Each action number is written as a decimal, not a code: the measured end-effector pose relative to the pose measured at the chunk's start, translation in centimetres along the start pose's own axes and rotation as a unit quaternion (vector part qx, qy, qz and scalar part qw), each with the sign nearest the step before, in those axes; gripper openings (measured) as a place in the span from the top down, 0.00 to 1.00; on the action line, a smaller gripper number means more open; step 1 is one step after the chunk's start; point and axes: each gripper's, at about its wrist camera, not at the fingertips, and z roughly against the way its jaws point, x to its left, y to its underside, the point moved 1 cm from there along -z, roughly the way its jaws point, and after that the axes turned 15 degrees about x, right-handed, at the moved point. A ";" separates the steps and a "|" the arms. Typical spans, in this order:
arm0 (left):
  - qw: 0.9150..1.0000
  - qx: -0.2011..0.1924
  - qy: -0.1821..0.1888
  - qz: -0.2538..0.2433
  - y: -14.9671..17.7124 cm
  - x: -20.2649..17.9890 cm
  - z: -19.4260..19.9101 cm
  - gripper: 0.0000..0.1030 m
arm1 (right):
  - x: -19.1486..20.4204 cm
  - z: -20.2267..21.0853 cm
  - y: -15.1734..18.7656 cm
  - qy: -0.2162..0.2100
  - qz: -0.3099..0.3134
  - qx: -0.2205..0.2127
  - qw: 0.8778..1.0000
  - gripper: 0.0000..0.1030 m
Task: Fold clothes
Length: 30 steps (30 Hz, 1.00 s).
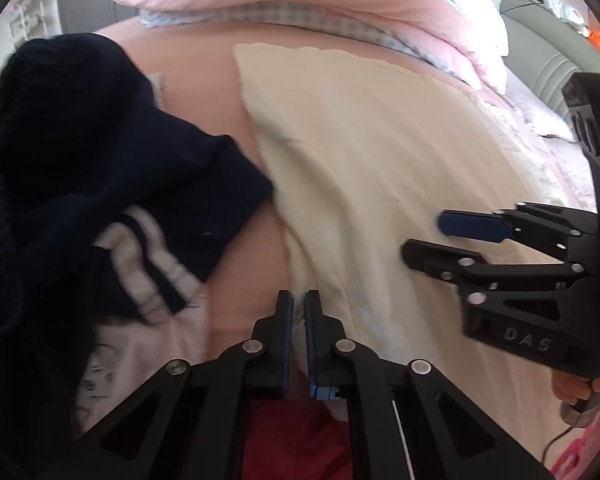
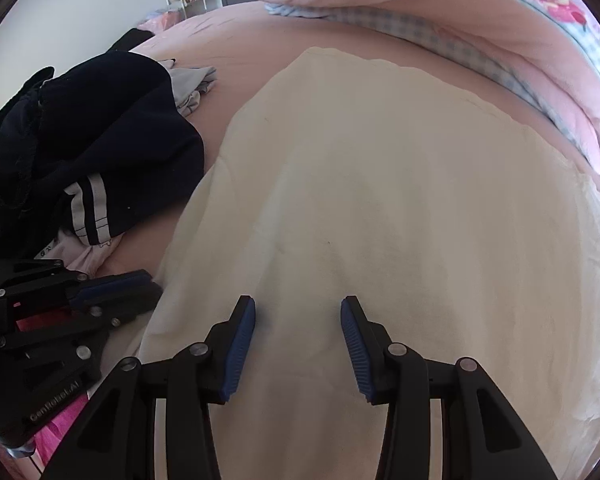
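Left gripper is pinching cream garment edge w/ jaws nearly closed; right gripper is hovering released over it, dark clothes pile lying to its left.

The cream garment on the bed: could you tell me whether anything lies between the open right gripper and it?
Nothing visible does. The right gripper hangs open directly over the cream garment, with only bare cloth between its pads. The dark clothes pile lies off to the left, and the left gripper is closed on the garment's near edge.
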 end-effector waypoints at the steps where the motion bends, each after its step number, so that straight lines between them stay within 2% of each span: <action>1: 1.000 -0.001 -0.023 0.009 0.3 0.7 0.1 1.00 | -0.1 -0.1 0.0 -0.002 -0.002 -0.002 1.000 0.57; 2: 0.999 0.001 -0.046 0.019 0.6 1.8 0.1 1.00 | -0.1 -0.1 0.0 -0.003 -0.005 -0.004 1.000 0.57; 3: 0.998 0.004 -0.052 0.031 0.9 3.0 0.1 1.00 | -0.1 -0.2 0.0 -0.003 -0.004 -0.006 1.000 0.57; 5: 0.999 0.010 -0.008 0.053 1.4 5.1 0.6 0.99 | -0.1 -0.3 0.0 -0.001 -0.003 -0.012 1.000 0.57; 9: 0.996 0.004 0.078 0.043 1.2 5.6 2.4 0.99 | 0.1 0.1 0.0 0.008 -0.004 -0.032 0.999 0.57; 10: 0.995 0.002 0.089 0.040 1.1 5.6 2.7 0.98 | 0.1 0.1 -0.1 0.008 -0.005 -0.036 0.999 0.57; 12: 0.997 -0.004 0.069 0.029 0.1 4.6 2.8 0.91 | 0.1 0.0 -0.2 0.009 -0.007 -0.043 0.999 0.57; 14: 1.000 -0.012 0.017 0.019 -1.3 4.1 1.7 0.84 | -0.2 -0.7 -0.3 0.002 -0.014 -0.037 0.999 0.57; 16: 1.000 0.003 -0.018 0.006 -2.9 4.7 -0.4 0.84 | -0.1 -0.9 -0.2 0.004 -0.012 -0.045 0.999 0.57; 17: 0.999 0.002 -0.037 0.003 -3.4 5.4 -0.8 0.91 | 0.0 -1.0 -0.2 0.009 -0.008 -0.047 0.999 0.57; 20: 0.995 -0.001 -0.098 0.022 -4.3 8.8 -0.4 0.92 | 0.7 -1.1 -0.1 0.023 0.001 -0.048 0.999 0.57; 23: 0.988 0.017 -0.141 0.060 -3.2 16.0 0.6 0.92 | 0.5 -1.1 -0.1 0.023 0.004 -0.046 0.999 0.57; 26: 0.978 0.042 -0.154 0.137 -1.7 24.2 1.5 0.93 | 0.4 -1.2 -0.4 0.023 0.009 -0.044 0.999 0.57; 27: 0.975 0.050 -0.154 0.152 -1.3 25.7 1.9 0.93 | 0.4 -1.2 -0.5 0.024 0.010 -0.043 0.999 0.57; 30: 0.980 0.068 -0.142 0.125 -0.7 23.5 3.3 0.93 | 0.3 -0.8 -0.5 0.026 0.011 -0.042 0.999 0.57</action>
